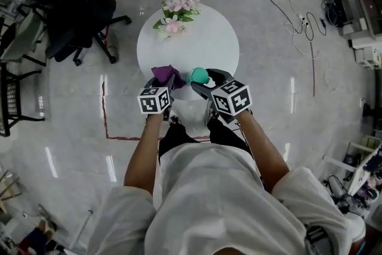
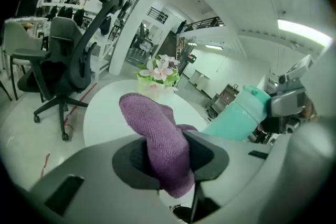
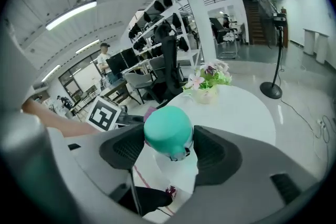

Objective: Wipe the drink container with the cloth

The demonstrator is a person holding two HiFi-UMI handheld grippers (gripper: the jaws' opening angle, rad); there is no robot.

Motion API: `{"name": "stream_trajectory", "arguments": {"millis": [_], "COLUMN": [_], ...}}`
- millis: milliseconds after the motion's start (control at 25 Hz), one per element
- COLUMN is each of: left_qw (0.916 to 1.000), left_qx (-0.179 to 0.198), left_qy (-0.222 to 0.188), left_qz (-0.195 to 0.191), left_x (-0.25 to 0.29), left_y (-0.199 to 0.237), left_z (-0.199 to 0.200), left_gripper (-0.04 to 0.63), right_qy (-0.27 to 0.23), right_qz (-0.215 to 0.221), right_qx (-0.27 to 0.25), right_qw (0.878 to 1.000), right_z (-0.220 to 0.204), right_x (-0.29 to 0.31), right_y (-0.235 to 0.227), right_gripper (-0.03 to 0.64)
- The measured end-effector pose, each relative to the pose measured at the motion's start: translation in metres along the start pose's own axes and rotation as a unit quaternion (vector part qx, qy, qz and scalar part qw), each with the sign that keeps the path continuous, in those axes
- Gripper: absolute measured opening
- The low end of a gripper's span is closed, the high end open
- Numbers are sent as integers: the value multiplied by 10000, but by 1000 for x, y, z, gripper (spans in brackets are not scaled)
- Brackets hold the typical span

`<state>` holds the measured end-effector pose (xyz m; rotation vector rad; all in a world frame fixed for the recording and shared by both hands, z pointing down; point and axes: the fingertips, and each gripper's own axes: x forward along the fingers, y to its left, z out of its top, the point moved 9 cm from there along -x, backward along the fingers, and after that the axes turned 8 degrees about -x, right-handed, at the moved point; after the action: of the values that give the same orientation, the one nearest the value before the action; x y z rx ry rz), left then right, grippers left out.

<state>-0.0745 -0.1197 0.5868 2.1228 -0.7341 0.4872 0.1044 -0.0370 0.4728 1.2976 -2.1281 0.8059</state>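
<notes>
Table [image 2: 102, 113]; container's [image 2: 237, 117] side, left gripper view

The cloth [image 2: 157, 139] is purple with a nubby weave. The bottle [image 3: 168, 131] is mint green all over. The left gripper [image 2: 170, 153] and right gripper [image 3: 169, 148] are grey with black pads; their cubes [image 1: 154, 100] bear black-and-white square markers. The table [image 1: 209, 45] is plain white, the flowers [image 1: 177, 11] pink with green leaves. The chair [image 1: 77, 3] is black. The floor [image 1: 286, 128] is glossy pale grey, crossed by a dark red line [image 1: 105, 116].
</notes>
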Motion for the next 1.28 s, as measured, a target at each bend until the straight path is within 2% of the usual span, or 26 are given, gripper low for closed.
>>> {"name": "stream_trajectory", "arguments": {"millis": [80,160,280,360,440,560,640,720,840,920,1000,1160,1240,1280], "left_qw": [9999,9995,9986,9975,9959,9921,9882,9836,9766,9727,9698,9659,9647,9644], "left_qx": [-16,-10,-78,-207,-331,-439,-544,-663,-785,-837,-860,-918,-886,-855], "left_qy": [-163,-297,-506,-665,-842,-1172,-1424,-1652,-1928,-2049,-2128,-2266,-2322,-2345], "left_qz": [53,110,139,113,65,102,179,291,531,695,820,849,867,871], "left_x": [-10,-20,-34,-44,-53,-62,-63,-64,-63,-61,-59,-53,-50,-50], "left_y": [-6,-13,-26,-38,-54,-85,-105,-117,-126,-128,-129,-131,-131,-130], "left_z": [3,4,5,5,4,-2,-8,-14,-18,-20,-23,-29,-30,-29], "left_gripper": [140,140,138,139,138,139,139,139,138,138,138,138,138,138], "right_qy": [-50,-69,-32,70,250,413,510,684,1024,1141,1199,1304,1326,1321], "right_qz": [-47,138,625,1044,1607,2333,2734,3104,3450,3590,3732,4014,4083,4107], "right_qx": [91,-23,-687,-1400,-2120,-3107,-3859,-4666,-5752,-6200,-6438,-6711,-6776,-6763], "right_qw": [9999,9999,9957,9846,9637,9205,8796,8254,7346,6882,6572,6095,5972,5971], "right_z": [-1,-2,0,2,4,13,23,34,49,58,63,55,49,48], "right_x": [-1,-2,-9,-16,-23,-32,-36,-33,-16,-4,4,14,19,20], "right_y": [1,-2,-13,-21,-31,-53,-64,-63,-55,-47,-35,-14,-10,-10], "right_gripper": [304,304,318,325,325,325,325,325,330,341,356,360,345,347]}}
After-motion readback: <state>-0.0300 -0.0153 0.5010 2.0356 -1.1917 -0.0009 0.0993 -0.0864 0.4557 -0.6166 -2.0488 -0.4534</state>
